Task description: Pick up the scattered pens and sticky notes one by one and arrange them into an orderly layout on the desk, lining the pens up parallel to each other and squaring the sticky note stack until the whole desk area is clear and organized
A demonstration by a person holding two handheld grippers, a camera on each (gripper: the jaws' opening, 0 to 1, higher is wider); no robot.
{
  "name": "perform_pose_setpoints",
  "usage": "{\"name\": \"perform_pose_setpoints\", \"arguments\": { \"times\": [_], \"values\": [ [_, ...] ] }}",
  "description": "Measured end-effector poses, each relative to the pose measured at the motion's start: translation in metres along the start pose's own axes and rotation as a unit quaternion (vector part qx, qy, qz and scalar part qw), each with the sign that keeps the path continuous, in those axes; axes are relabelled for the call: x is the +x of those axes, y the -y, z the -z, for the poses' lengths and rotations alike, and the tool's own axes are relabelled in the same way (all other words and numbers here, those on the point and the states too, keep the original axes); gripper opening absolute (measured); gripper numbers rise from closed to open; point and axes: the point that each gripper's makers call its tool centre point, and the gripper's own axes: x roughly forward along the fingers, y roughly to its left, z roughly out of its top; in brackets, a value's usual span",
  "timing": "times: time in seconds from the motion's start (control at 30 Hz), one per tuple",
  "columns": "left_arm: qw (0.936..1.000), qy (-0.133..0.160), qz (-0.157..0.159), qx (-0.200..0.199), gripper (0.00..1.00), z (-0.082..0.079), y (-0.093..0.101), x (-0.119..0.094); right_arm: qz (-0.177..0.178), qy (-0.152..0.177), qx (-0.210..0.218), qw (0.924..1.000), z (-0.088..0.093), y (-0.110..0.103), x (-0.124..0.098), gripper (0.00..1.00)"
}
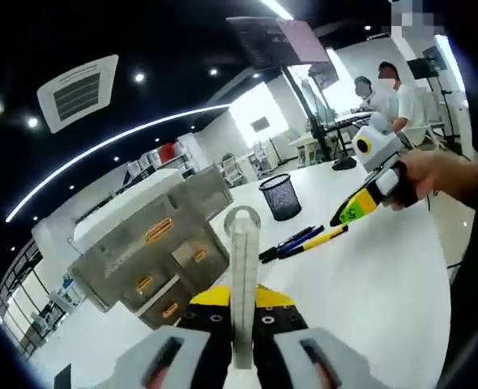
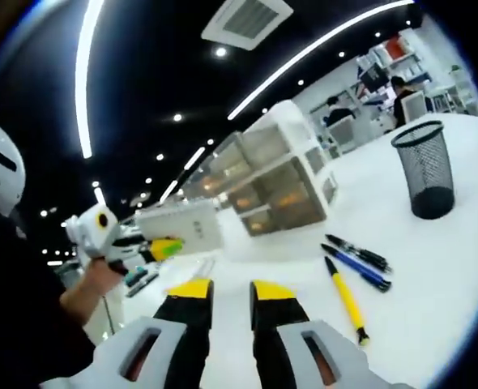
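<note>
Left gripper (image 1: pixel 241 320) clamps sticky note stack (image 1: pixel 243 275); right gripper (image 2: pixel 223 312) gapes empty.

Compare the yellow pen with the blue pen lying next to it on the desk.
Colour: the yellow pen has a yellow barrel with a dark tip, while the blue pen has a blue barrel.
Pose: the yellow pen is angled away from the blue pen. One pair of ends is close and the other spread, so they are not parallel.
Place: the blue pen lies between the yellow pen and a black pen.
Both lie flat on the white desk.
</note>
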Motion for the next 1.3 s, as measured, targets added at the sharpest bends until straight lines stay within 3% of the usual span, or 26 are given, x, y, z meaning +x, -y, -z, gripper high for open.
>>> {"name": "perform_pose_setpoints", "arguments": {
  "times": [0.3, 0.4, 0.6, 0.87, 1.0, 1.3],
  "values": [
    [0.9977, 0.015, 0.023, 0.062, 0.07, -0.024, 0.004, -0.014, 0.009, 0.010, -0.004, 0.9999, -0.007, 0.002, 0.000, 0.16],
    [0.9947, 0.018, 0.022, 0.099, 0.07, -0.032, 0.003, -0.020, 0.003, 0.005, -0.009, 0.9999, -0.006, 0.000, 0.002, 0.16],
    [0.9901, 0.018, 0.016, 0.138, 0.07, -0.039, -0.008, -0.025, -0.003, 0.004, -0.015, 0.9999, -0.006, -0.006, 0.008, 0.16],
    [0.9807, 0.026, 0.005, 0.194, 0.07, -0.051, -0.028, -0.034, -0.011, -0.025, -0.042, 0.9988, 0.006, -0.015, 0.011, 0.15],
    [0.9740, 0.025, -0.006, 0.225, 0.07, -0.058, -0.039, -0.036, -0.021, -0.022, -0.017, 0.9994, 0.007, -0.016, 0.010, 0.15],
    [0.9689, 0.037, -0.018, 0.244, 0.07, -0.074, -0.059, -0.044, -0.015, -0.022, -0.023, 0.9994, 0.005, -0.018, 0.009, 0.14]
  ]
}}
